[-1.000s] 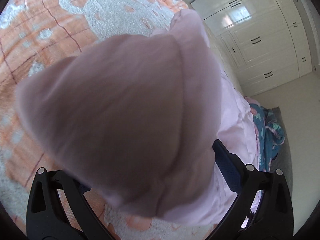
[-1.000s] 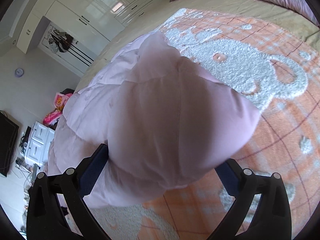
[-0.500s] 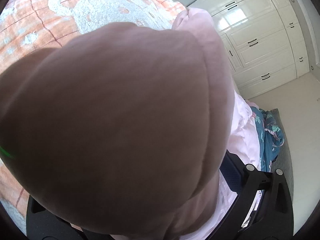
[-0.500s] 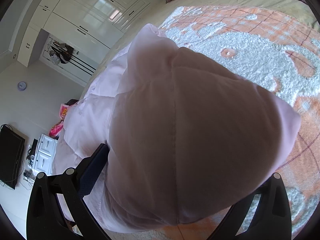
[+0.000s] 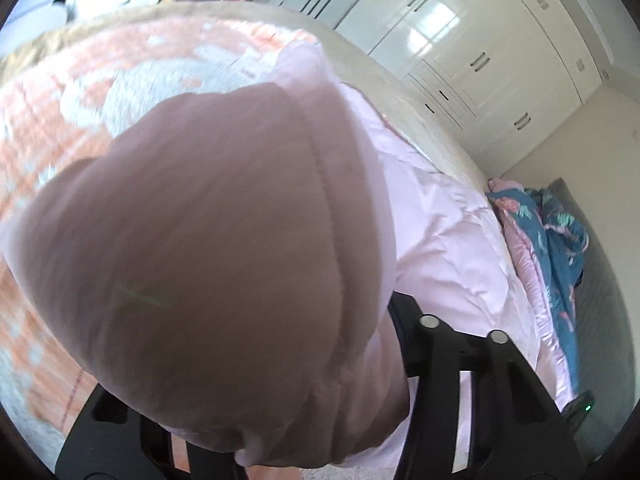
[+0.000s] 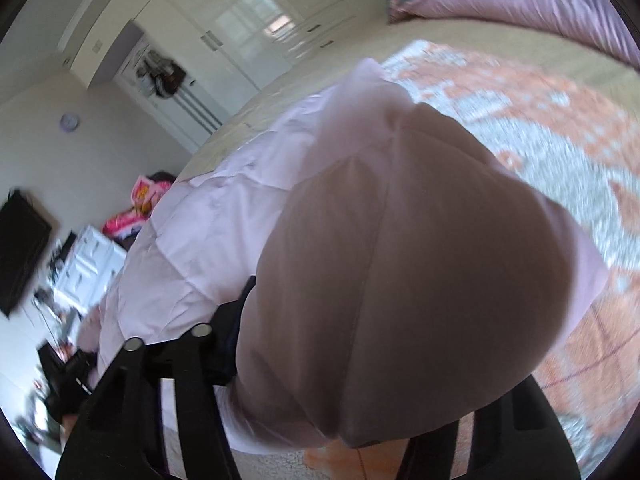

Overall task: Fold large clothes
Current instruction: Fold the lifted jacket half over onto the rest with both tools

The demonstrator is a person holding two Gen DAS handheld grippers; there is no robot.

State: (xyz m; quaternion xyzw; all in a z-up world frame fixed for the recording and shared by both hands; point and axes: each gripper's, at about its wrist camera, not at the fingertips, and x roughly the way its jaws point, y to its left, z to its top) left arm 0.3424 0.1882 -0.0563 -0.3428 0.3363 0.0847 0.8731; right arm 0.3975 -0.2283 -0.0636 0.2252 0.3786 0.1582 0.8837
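Observation:
A pale pink padded jacket [image 5: 440,240] lies on the bed, over an orange and white blanket [image 5: 36,120]. My left gripper [image 5: 256,384] is shut on a bunched part of the pink jacket [image 5: 208,248], which bulges up close to the lens and hides the fingertips. My right gripper [image 6: 352,392] is shut on another bunched part of the same jacket [image 6: 400,264], also lifted and filling the view. The rest of the jacket [image 6: 208,240] trails down to the bed behind both bunches.
White wardrobes [image 5: 480,60] line the wall beyond the bed. A blue floral quilt with pink lining [image 5: 552,240] hangs at the bed's edge. A pink duvet [image 6: 520,4] lies at the bed's head. A black TV [image 6: 20,248] and white drawers [image 6: 92,264] stand by the far wall.
Both grippers have lifted and tilted with the jacket in them. The views now show more of the room and wardrobes and less of the blanket.

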